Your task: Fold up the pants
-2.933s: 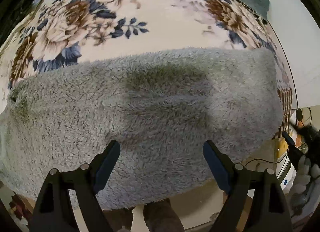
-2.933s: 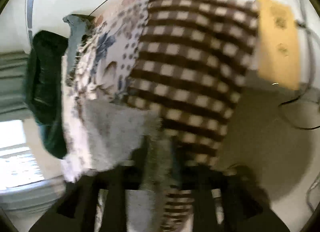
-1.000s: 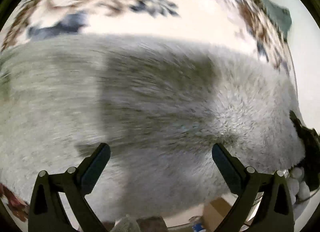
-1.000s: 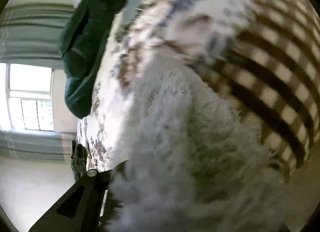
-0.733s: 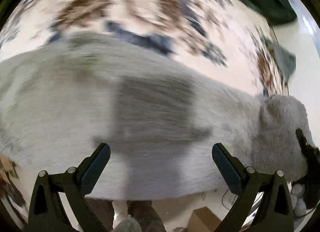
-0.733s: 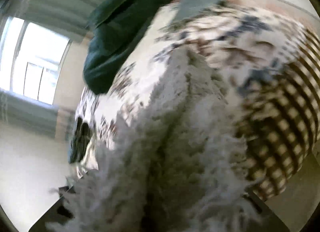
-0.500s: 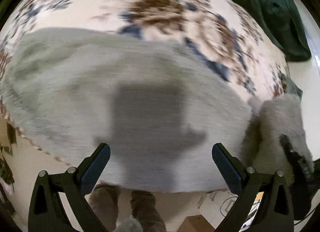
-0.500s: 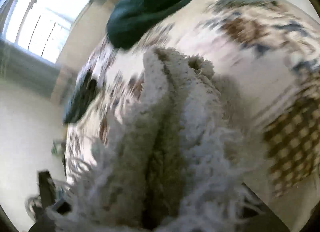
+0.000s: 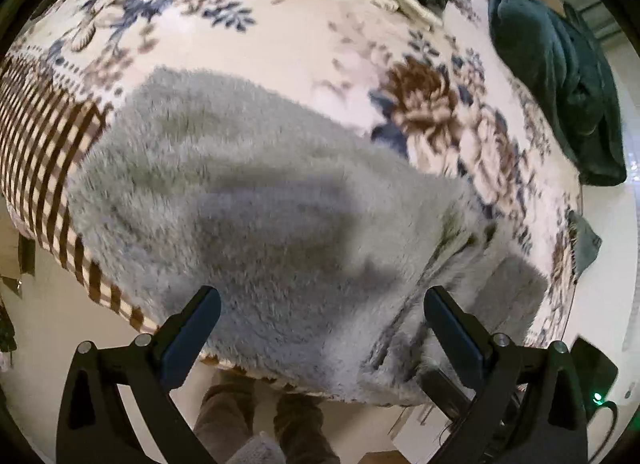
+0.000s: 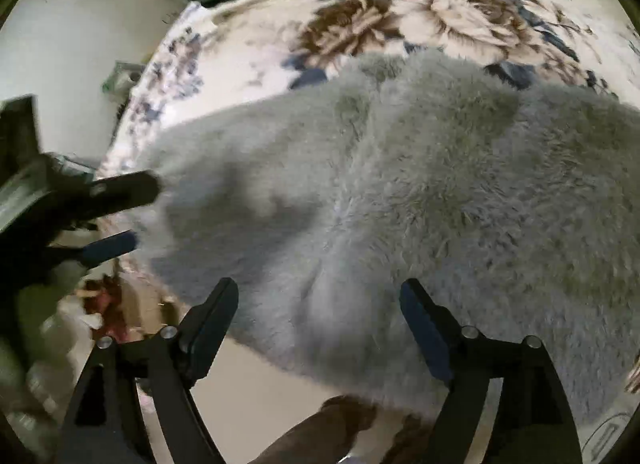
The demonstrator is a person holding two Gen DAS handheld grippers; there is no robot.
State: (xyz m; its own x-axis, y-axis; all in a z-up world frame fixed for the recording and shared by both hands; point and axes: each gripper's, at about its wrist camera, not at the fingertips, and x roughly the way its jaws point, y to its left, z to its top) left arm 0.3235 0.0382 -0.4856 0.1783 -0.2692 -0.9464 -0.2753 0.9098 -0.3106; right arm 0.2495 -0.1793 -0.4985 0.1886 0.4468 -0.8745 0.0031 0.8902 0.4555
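Note:
The grey fluffy pants [image 9: 248,199] lie folded on the floral bedspread [image 9: 304,35] near the bed's front edge, with a doubled-over end at the right [image 9: 480,284]. My left gripper [image 9: 320,324] is open and empty just above the pants' near edge. In the right wrist view the pants [image 10: 420,183] fill the middle. My right gripper [image 10: 320,320] is open and empty over their near edge. The left gripper also shows at the left of the right wrist view [image 10: 116,215], open beside the pants' end.
A dark green garment [image 9: 560,75] lies at the bed's far right. A brown checked border [image 9: 36,123] runs along the bed's left edge. The person's legs [image 9: 260,416] stand at the bed front, over pale floor [image 10: 248,392].
The right gripper carried the pants' end over onto the rest, then let go and opened. The left gripper stayed open and swung its view left along the pants.

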